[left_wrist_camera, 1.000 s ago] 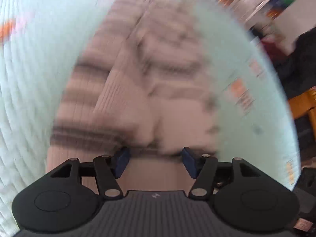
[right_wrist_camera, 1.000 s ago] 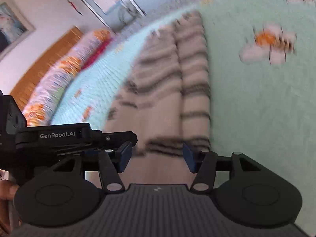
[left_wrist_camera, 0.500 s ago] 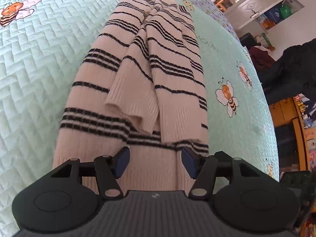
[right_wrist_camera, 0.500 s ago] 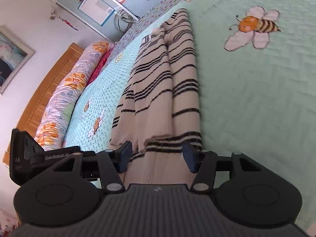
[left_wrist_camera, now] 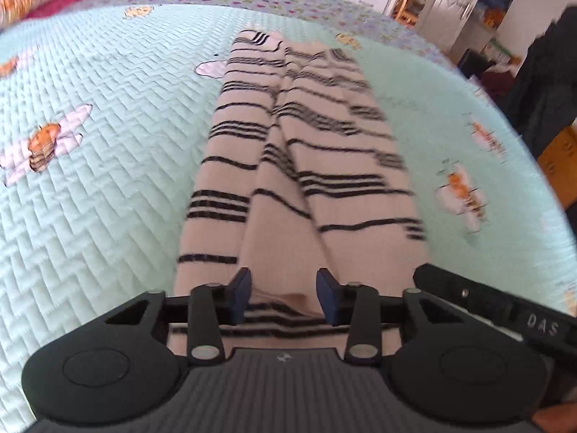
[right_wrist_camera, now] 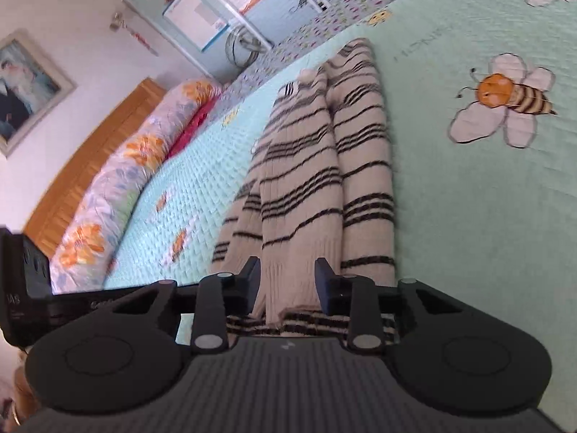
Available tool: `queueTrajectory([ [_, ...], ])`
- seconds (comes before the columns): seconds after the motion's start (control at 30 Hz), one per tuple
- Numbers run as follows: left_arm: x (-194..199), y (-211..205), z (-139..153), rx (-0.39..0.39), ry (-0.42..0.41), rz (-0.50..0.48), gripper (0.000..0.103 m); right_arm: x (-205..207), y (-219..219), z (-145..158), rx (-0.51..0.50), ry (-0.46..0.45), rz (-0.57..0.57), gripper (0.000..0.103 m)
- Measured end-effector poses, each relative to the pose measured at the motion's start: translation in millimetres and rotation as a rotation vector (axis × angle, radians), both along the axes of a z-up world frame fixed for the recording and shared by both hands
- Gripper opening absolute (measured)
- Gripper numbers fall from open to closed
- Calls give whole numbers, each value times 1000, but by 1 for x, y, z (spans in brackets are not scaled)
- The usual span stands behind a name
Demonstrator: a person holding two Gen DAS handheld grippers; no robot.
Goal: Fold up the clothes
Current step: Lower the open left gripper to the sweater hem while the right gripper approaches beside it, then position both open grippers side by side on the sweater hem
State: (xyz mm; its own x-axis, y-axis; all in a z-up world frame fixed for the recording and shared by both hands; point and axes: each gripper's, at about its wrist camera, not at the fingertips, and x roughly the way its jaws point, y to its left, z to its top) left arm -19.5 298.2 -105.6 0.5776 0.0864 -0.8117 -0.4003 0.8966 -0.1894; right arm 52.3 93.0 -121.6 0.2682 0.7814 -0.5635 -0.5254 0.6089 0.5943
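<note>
Our left gripper [left_wrist_camera: 282,296] and right gripper [right_wrist_camera: 287,290] are both closing, jaws far narrower than half a second ago, each with the near hem of the striped sweater [left_wrist_camera: 295,166] between its pads; whether they pinch yet, we cannot tell. The sweater runs toward twelve o'clock across the green bedspread [left_wrist_camera: 101,166]. We judge the hem-to-collar fold comes next.

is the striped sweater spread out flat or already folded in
Folded in lengthwise: the striped sweater lies as a narrow strip on the bedspread, its sides lapped over the middle, not yet folded end to end.
</note>
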Motion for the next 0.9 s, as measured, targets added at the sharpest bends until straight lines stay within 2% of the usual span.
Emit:
queueTrajectory([
  [0.03,3,1,-7,6,21,-3,24,-1,8,-4,-35,-12,19,30],
  [0.1,6,2,-16,15,33,-10,24,-4,22,-14,-97,-57,60,26],
  [0.13,6,2,-19,22,33,-14,25,-7,24,-18,-109,-105,78,24],
  [0.23,9,-5,-21,66,54,-46,25,-10,26,-15,-141,-149,109,24],
  [0.37,10,-7,-22,81,62,-56,25,-6,17,5,-114,-113,86,26],
  [0.57,8,-9,-23,86,55,-61,26,2,14,34,-49,-174,23,26],
  [0.63,8,-9,-23,85,54,-60,26,7,26,24,-87,-159,37,27],
  [0.7,8,-9,-23,85,55,-64,27,12,39,-2,-166,-107,72,29],
  [0.77,9,-8,-23,81,57,-69,27,9,36,-9,-139,-126,57,29],
  [0.9,8,-6,-23,69,53,-69,27,11,28,1,-112,-83,30,29],
])
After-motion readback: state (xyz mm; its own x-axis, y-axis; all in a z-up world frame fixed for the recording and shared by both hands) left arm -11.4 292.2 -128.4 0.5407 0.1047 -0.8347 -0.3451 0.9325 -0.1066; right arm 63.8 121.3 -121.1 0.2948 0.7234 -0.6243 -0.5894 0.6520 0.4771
